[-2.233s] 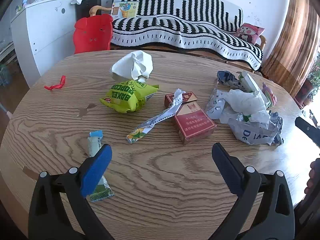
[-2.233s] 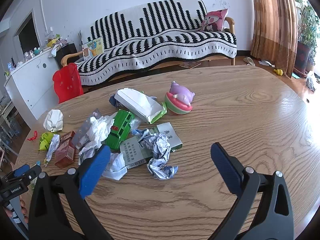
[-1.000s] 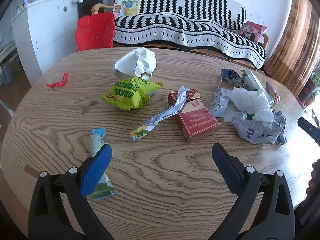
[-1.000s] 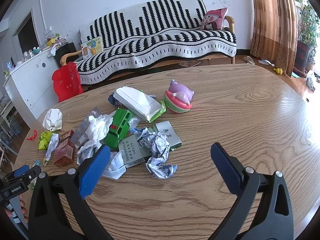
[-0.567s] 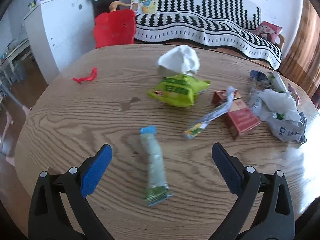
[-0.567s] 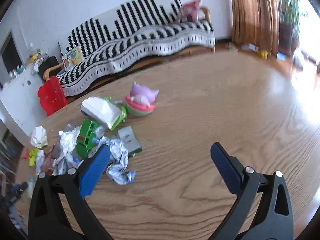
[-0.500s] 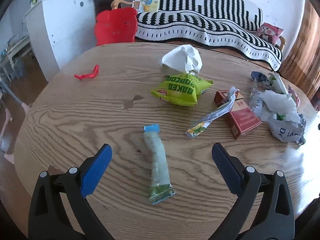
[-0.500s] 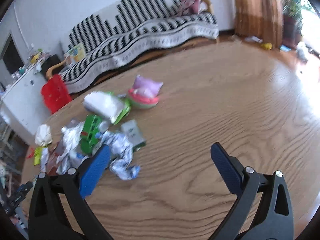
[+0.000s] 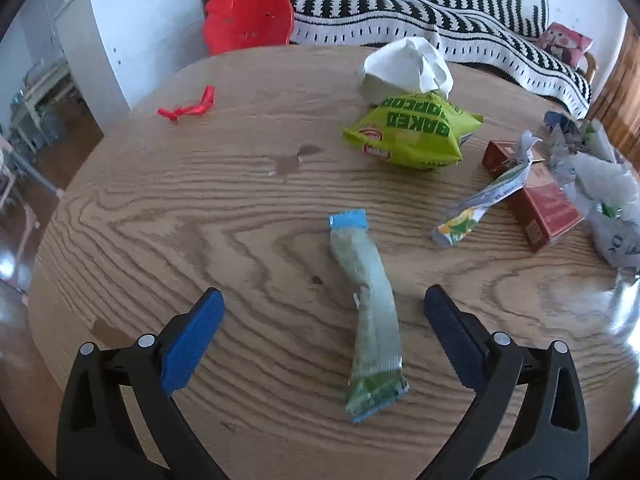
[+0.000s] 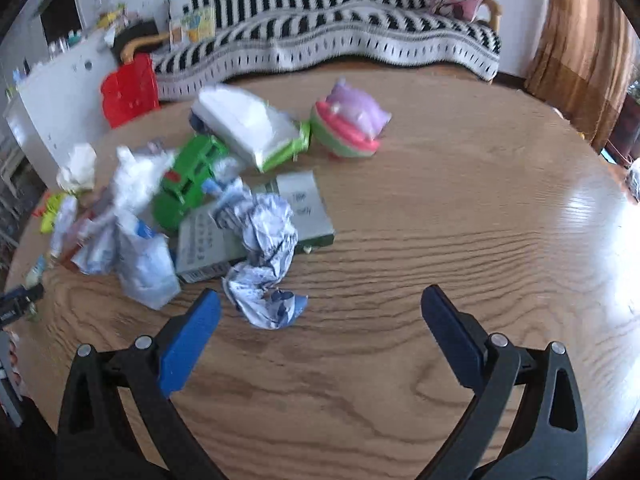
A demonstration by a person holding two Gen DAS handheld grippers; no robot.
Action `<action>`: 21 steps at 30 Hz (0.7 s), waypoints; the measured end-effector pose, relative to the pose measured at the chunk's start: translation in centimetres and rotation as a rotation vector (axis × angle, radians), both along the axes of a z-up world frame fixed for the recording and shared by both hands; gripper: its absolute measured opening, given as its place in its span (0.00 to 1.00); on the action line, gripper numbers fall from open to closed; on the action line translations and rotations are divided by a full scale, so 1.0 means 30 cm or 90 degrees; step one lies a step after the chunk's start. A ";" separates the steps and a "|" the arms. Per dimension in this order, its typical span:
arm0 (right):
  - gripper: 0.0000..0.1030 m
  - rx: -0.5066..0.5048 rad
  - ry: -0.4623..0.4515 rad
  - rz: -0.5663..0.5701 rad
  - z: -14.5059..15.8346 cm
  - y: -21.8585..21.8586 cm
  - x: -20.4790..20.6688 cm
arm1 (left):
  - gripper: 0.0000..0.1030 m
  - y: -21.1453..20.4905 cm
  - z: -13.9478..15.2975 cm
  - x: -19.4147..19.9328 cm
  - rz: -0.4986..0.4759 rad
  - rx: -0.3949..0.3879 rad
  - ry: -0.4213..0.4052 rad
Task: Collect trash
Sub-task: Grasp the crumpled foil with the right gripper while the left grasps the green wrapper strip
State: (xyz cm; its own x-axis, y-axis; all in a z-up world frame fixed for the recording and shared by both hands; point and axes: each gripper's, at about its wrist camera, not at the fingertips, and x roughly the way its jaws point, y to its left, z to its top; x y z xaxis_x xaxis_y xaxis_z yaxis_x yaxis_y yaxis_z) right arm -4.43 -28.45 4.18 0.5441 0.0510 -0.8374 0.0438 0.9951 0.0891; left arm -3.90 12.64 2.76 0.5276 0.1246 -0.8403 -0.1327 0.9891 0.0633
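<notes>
Trash lies scattered on a round wooden table (image 9: 168, 216). My left gripper (image 9: 322, 314) is open, and a long pale green wrapper with a blue end (image 9: 370, 304) lies between its fingers on the wood. Farther off are a lime snack bag (image 9: 412, 132), a crumpled white tissue (image 9: 408, 66), a red cigarette box (image 9: 540, 204) and a thin wrapper strip (image 9: 484, 204). My right gripper (image 10: 320, 312) is open above bare wood, just behind a crumpled blue-and-white paper ball (image 10: 264, 256). A grey-green box (image 10: 256, 224) lies under that ball.
A red scrap (image 9: 188, 108) lies far left on the table. In the right wrist view a green toy car (image 10: 188, 180), a tissue pack (image 10: 256, 128) and a pink-and-purple toy (image 10: 348, 128) sit among the litter. A red chair (image 9: 248, 18), striped sofa (image 10: 320, 36) and white cabinet (image 9: 136, 20) stand beyond.
My left gripper has swung left and come closer, so the pale green wrapper now lies between its fingers. My right gripper has moved in toward the crumpled paper ball.
</notes>
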 end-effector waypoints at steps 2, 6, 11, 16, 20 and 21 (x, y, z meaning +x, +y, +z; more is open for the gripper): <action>0.95 -0.050 -0.012 0.013 -0.001 0.023 0.018 | 0.95 0.000 -0.003 0.008 0.007 -0.007 -0.004; 0.95 -0.061 -0.009 0.043 -0.007 0.036 0.046 | 0.95 -0.001 -0.010 0.006 0.000 -0.011 -0.029; 0.95 -0.062 -0.011 0.055 0.008 0.039 0.069 | 0.95 -0.004 -0.013 0.016 -0.006 -0.013 -0.031; 0.40 -0.042 -0.047 0.080 -0.008 0.066 0.035 | 0.12 -0.051 0.013 0.007 -0.070 -0.015 -0.045; 0.22 -0.023 -0.041 0.081 0.002 0.058 0.018 | 0.07 -0.074 0.026 0.016 -0.085 -0.061 -0.038; 0.21 -0.011 -0.040 0.082 0.005 0.058 0.015 | 0.07 -0.086 0.033 0.016 -0.092 -0.063 -0.042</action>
State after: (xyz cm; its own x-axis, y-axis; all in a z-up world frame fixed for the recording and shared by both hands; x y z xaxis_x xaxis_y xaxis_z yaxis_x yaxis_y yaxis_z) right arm -3.98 -26.70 4.32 0.5850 0.1097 -0.8036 -0.0890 0.9935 0.0708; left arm -3.41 10.07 3.74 0.5886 -0.0384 -0.8075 0.0103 0.9991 -0.0400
